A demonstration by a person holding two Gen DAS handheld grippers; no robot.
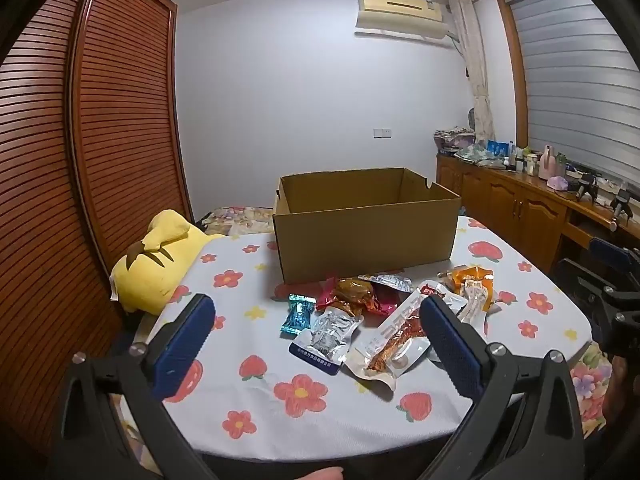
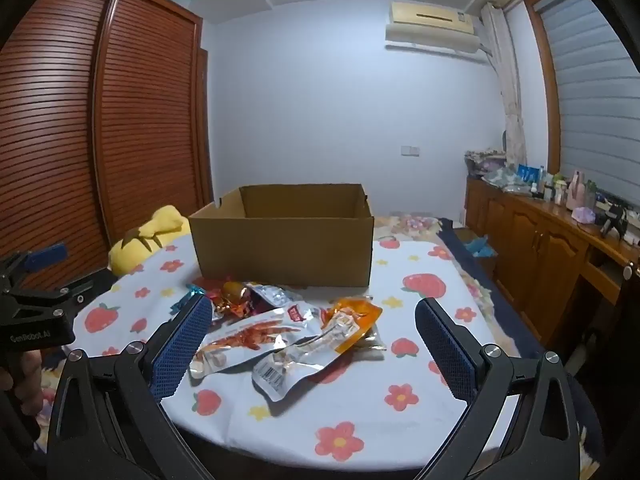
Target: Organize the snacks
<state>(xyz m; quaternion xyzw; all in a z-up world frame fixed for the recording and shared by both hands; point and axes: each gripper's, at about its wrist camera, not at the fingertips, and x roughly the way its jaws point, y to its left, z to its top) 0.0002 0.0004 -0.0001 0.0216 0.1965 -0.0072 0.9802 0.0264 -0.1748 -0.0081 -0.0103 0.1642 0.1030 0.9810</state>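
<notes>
An open cardboard box [image 1: 366,224] [image 2: 284,240] stands on the flower-print table [image 1: 304,412] [image 2: 360,412]. A heap of snack packets lies in front of it: a blue foil sweet [image 1: 298,315], a silver pouch [image 1: 330,336], a clear pack of red strips [image 1: 400,334] [image 2: 256,336], an orange pack [image 1: 472,284] [image 2: 352,318], a silver pack with a barcode [image 2: 296,364]. My left gripper [image 1: 316,308] hovers open over the near side of the heap, holding nothing. My right gripper [image 2: 314,312] is likewise open and empty above the packets.
A yellow plush toy [image 1: 156,264] [image 2: 148,240] lies at the table's left edge by a slatted wooden wardrobe [image 1: 80,160]. A wooden sideboard [image 2: 552,248] crowded with bottles runs along the right wall. The other gripper shows at each view's side edge.
</notes>
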